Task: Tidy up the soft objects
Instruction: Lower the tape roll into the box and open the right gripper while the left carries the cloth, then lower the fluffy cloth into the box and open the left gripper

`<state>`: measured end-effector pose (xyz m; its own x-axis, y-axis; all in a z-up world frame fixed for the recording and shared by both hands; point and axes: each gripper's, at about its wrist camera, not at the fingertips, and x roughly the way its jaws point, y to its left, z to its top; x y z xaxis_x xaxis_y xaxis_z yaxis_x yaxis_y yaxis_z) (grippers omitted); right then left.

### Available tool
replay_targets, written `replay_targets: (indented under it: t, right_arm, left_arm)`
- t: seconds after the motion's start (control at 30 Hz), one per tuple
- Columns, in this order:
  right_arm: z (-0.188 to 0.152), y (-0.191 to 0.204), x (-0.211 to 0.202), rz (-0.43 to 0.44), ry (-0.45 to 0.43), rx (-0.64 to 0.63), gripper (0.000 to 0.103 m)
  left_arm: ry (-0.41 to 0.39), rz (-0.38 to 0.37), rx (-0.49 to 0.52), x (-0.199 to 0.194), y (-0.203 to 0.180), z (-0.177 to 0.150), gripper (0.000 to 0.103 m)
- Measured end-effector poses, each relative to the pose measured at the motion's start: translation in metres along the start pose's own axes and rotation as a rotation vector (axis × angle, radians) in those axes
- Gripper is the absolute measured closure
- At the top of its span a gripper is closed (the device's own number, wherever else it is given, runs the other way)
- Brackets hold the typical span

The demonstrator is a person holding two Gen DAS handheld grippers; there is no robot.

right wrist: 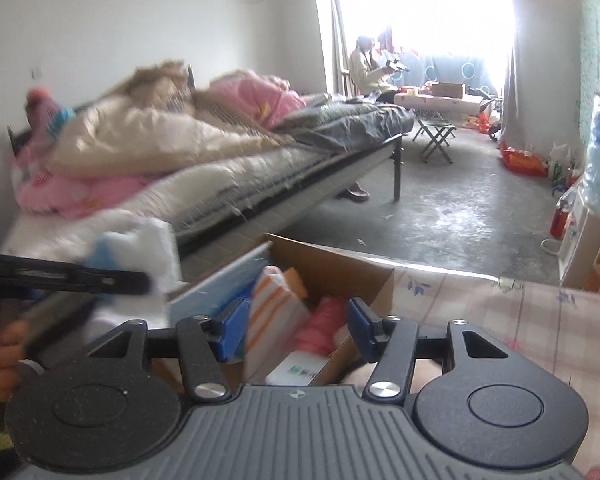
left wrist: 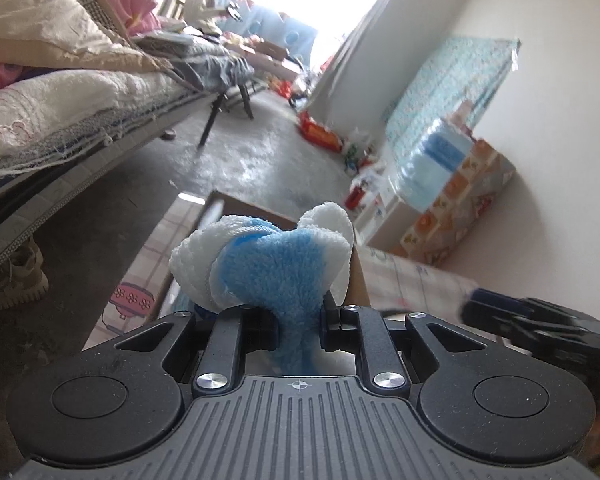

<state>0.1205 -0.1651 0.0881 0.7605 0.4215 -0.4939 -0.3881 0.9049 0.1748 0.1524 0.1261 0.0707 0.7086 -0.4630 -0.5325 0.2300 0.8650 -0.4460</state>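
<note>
In the left wrist view, the left gripper point(left wrist: 299, 330) fills the bottom of the frame, its jaws drawn narrow and clamped on a fluffy blue and white towel point(left wrist: 268, 264). The towel bunches up above the fingers at lower centre, in front of an open cardboard box point(left wrist: 236, 204) that stands on a pink checked cloth point(left wrist: 140, 276). The right gripper point(left wrist: 496, 312) shows as a dark blur at the lower right edge. A bed point(left wrist: 60, 120) heaped with bedding runs along the left side, with a bare concrete floor point(left wrist: 252, 160) stretching toward a bright window at the top.

In the right wrist view, the right gripper point(right wrist: 296, 328) sits at bottom centre, its blue-padded fingers point(right wrist: 234, 326) about half spread with nothing pinched between them. Past the fingers lies the cardboard box point(right wrist: 340, 264), holding a folded orange and white striped cloth point(right wrist: 276, 300), a pink fluffy item point(right wrist: 324, 320) and a small white packet point(right wrist: 296, 372). At the left edge, the left gripper point(right wrist: 112, 280) appears side on and blurred, the towel point(right wrist: 140, 248) in its grip, with a hand point(right wrist: 0, 356) holding its handle at the lower left. The bed point(right wrist: 260, 152) crosses the middle. A seated person point(right wrist: 366, 68) is far off near the window, upper right of centre.
</note>
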Motion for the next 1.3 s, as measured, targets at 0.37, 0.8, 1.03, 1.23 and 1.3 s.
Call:
replay_targets:
  t: [0.37, 0.8, 1.03, 1.23, 1.3]
  right_arm:
    - [-0.069, -0.004, -0.059, 0.027, -0.010, 0.149, 0.045]
    - [-0.096, -0.037, -0.059, 0.025, -0.017, 0.249, 0.045]
    - [-0.102, -0.045, -0.061, 0.011, -0.006, 0.267, 0.044]
    - [-0.102, -0.044, -0.061, 0.005, 0.000, 0.272, 0.044]
    - [-0.102, -0.042, -0.061, 0.006, -0.001, 0.272, 0.044]
  left_arm:
    - [0.399, 0.204, 0.199, 0.088, -0.006, -0.023, 0.087]
    - [0.636, 0.450, 0.242, 0.148, 0.020, -0.044, 0.075]
    - [0.650, 0.441, 0.223, 0.142, 0.024, -0.044, 0.051]
    - [0.606, 0.399, 0.203, 0.119, 0.015, -0.035, 0.026]
    - [0.587, 0.382, 0.190, 0.111, 0.012, -0.030, 0.025]
